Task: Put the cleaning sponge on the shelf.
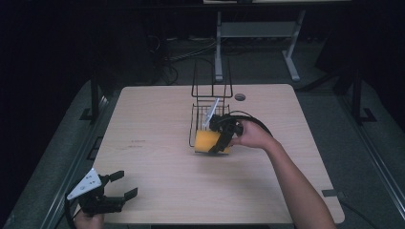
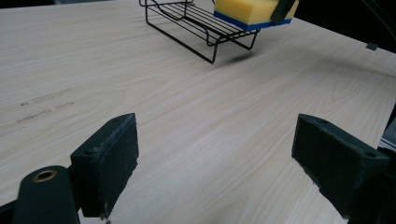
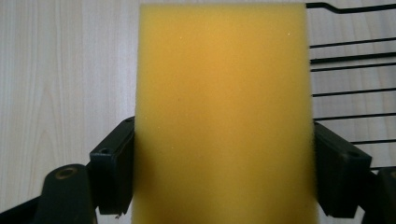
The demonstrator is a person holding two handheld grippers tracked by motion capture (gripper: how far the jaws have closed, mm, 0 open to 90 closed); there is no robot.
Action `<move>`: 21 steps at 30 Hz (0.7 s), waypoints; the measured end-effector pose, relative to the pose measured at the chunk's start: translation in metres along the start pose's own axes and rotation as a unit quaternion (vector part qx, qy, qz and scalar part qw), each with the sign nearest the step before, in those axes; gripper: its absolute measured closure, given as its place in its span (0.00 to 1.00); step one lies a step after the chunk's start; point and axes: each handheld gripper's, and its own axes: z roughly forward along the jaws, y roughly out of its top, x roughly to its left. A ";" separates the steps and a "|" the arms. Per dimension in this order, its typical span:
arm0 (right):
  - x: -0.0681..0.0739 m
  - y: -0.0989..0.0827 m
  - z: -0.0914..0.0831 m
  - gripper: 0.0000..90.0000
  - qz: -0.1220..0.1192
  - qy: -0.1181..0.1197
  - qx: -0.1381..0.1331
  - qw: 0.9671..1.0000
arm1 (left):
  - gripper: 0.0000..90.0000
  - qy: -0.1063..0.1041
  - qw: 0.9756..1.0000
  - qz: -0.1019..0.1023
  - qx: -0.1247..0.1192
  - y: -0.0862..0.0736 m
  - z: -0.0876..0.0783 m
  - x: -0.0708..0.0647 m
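Note:
A yellow sponge (image 1: 208, 140) with a blue underside (image 2: 247, 21) hangs over the near end of a black wire rack (image 1: 210, 102) at the table's middle. My right gripper (image 1: 220, 138) is shut on the sponge, its jaws pressing both long sides of the sponge (image 3: 224, 116). Rack wires (image 3: 345, 79) show to the sponge's right in the right gripper view. My left gripper (image 1: 122, 186) stands open near the table's front left corner, nothing between its fingers (image 2: 107, 163), pointing across the table toward the rack (image 2: 196, 23).
The light wooden table (image 1: 157, 162) has a cable hole (image 1: 240, 97) at the back right. Faint dark scuffs (image 2: 42, 109) mark the wood. A desk frame (image 1: 258, 33) and cables lie on the floor beyond the table.

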 end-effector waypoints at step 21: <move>-0.022 -0.001 0.006 0.24 0.019 -0.004 0.006 1.000 | 0.16 0.000 1.000 -0.002 0.000 -0.001 0.000 0.001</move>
